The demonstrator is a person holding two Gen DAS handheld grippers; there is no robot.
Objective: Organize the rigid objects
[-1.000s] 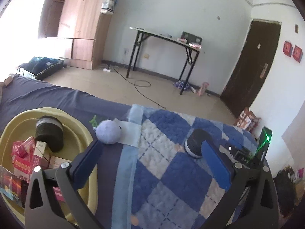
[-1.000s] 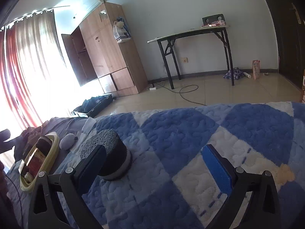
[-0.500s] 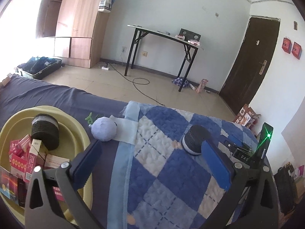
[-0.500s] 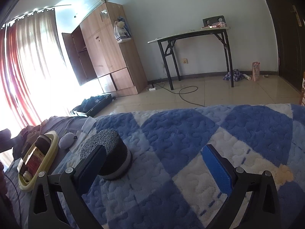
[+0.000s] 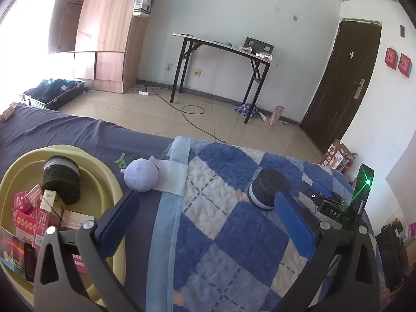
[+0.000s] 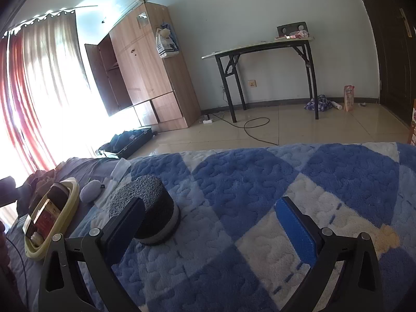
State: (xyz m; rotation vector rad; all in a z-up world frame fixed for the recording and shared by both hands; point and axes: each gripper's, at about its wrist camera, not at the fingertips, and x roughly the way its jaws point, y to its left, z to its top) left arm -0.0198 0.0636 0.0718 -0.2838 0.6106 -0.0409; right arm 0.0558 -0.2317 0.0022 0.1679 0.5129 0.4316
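1. Left tool (image 5: pixel 205 221) is empty, pads spread wide apart over the bed. Over the last second its view has slid a little: the yellow basin (image 5: pixel 109 179) at lower left has dropped lower in frame and the quilt fills more of the middle. I read that as me lifting and swinging off the basin toward the quilt.

2. Basin contents look settled: one dark sponge cylinder (image 5: pixel 62 180) standing upright at its far side, red and pink boxes (image 5: pixel 33 213) stacked in front of it. That part of the tidy-up looks done.

3. Right tool (image 6: pixel 208 223) is also empty and gaping, and it has barely moved across the three looks. It hovers low over the blue-and-white quilt (image 6: pixel 286 182).

4. The next piece, a second sponge cylinder (image 6: pixel 148 208), stands upright on the quilt left of centre in the right view, just behind the right tool's left pad (image 6: pixel 127 226). It isn't between the pads yet, more beside that one.

5. A pale lilac ball (image 5: pixel 141 175) lies on the bed between basin and quilt, touching a light blue cloth (image 5: pixel 171 174).

6. My call: the loose cylinder is the next one to fetch, and the right tool needs to shift left to straddle it.
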